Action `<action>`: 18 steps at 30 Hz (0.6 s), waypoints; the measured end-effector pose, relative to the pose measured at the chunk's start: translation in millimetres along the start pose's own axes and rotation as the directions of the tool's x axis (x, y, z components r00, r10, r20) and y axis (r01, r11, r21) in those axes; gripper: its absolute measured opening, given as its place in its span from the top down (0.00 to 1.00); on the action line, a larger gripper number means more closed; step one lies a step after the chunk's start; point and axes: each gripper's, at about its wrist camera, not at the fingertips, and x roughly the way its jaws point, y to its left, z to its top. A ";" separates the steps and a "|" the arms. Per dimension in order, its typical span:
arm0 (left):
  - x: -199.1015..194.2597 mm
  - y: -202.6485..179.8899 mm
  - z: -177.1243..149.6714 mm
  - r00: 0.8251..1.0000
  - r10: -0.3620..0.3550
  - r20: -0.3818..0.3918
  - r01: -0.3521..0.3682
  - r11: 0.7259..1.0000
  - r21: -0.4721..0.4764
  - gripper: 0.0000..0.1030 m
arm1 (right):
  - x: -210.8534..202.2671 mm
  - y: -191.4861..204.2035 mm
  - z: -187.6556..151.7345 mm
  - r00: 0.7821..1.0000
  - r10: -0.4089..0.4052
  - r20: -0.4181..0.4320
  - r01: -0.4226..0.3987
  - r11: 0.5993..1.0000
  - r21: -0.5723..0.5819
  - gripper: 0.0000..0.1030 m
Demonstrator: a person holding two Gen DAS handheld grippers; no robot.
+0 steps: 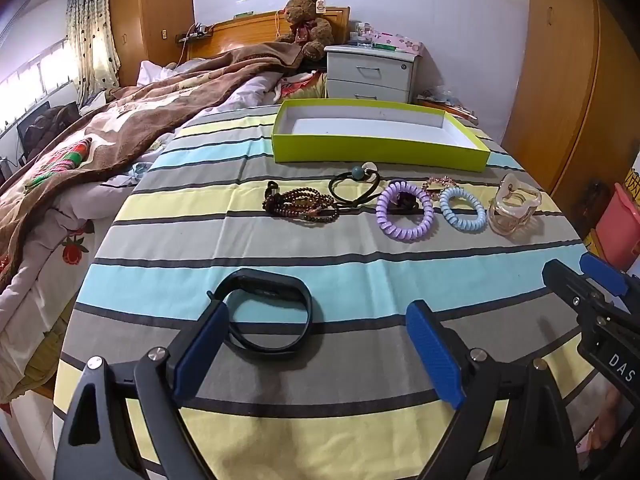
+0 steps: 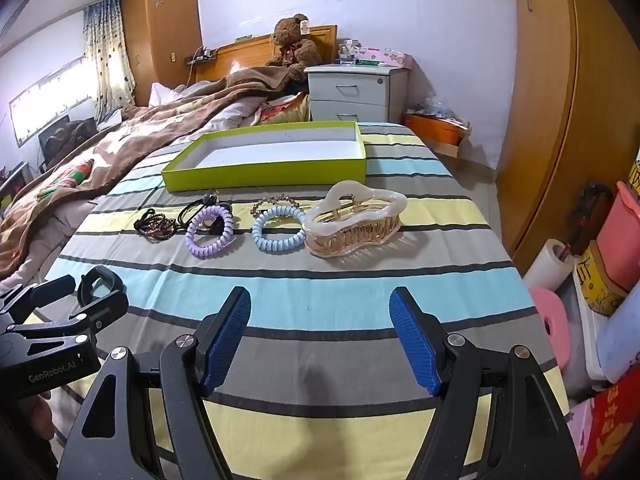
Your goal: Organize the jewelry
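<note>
Green box [image 1: 380,152] w/ bare white inside, jewelry in row beside it, left claw [image 1: 316,328] & right claw [image 2: 320,316] both spread, gripping nothing

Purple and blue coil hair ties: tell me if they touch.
Apart. The right wrist view shows striped cloth between the purple coil tie and the blue coil tie.

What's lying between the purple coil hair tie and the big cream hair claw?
The light blue coil hair tie lies between the purple coil hair tie and the cream hair claw, with a small beaded piece just behind it; the right wrist view shows this best.
</note>
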 end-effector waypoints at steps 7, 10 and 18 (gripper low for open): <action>-0.1 -3.0 -0.2 1.000 0.010 0.001 -0.010 1.000 0.020 0.13 | 1.6 -1.0 0.9 1.000 0.004 0.001 -0.004 1.000 0.002 0.30; -0.1 -5.0 -0.7 1.000 0.007 -0.001 -0.007 1.000 0.024 0.13 | 3.0 -2.3 3.1 1.000 0.005 0.011 -0.005 1.000 0.000 0.30; -1.2 -3.1 5.9 1.000 0.022 0.007 -0.022 1.000 0.008 0.13 | 3.3 3.9 6.0 1.000 0.007 0.017 -0.007 1.000 -0.005 0.30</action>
